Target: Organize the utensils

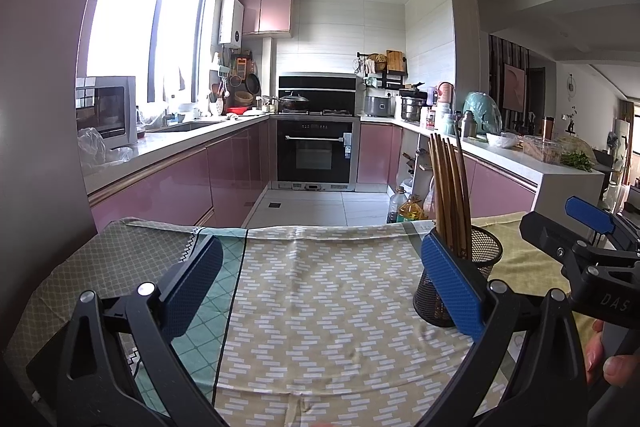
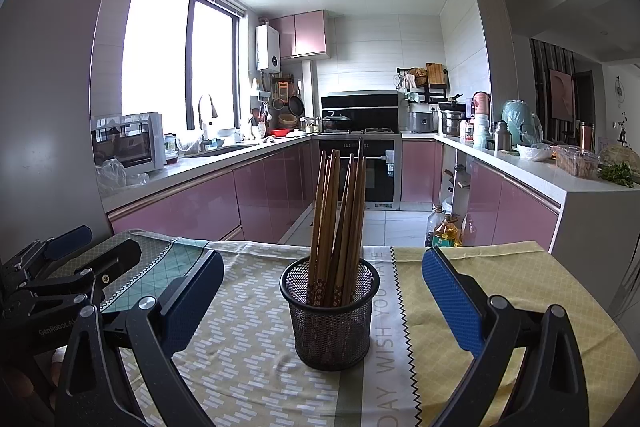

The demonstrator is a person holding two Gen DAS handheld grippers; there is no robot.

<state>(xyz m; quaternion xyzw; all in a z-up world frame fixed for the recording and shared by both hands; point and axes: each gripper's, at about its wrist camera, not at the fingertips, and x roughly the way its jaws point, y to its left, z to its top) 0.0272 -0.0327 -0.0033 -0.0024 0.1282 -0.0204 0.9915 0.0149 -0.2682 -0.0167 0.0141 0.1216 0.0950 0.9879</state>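
Right claw (image 2: pixel 322 303) agape, chopstick holder (image 2: pixel 330 319) between fingers

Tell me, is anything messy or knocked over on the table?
Nothing is knocked over. The chopsticks stand in the upright mesh cup, just leaning different ways. The tablecloth has small wrinkles near the cup. Nothing is spilled.

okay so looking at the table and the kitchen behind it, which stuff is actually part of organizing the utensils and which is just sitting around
Part of the job:
- wooden chopsticks, standing upright in the holder
- black mesh holder on the tablecloth
- left gripper and right gripper, both open and empty

Just sitting around:
- oil bottles on the floor
- microwave
- wok on the stove
- herbs on the counter
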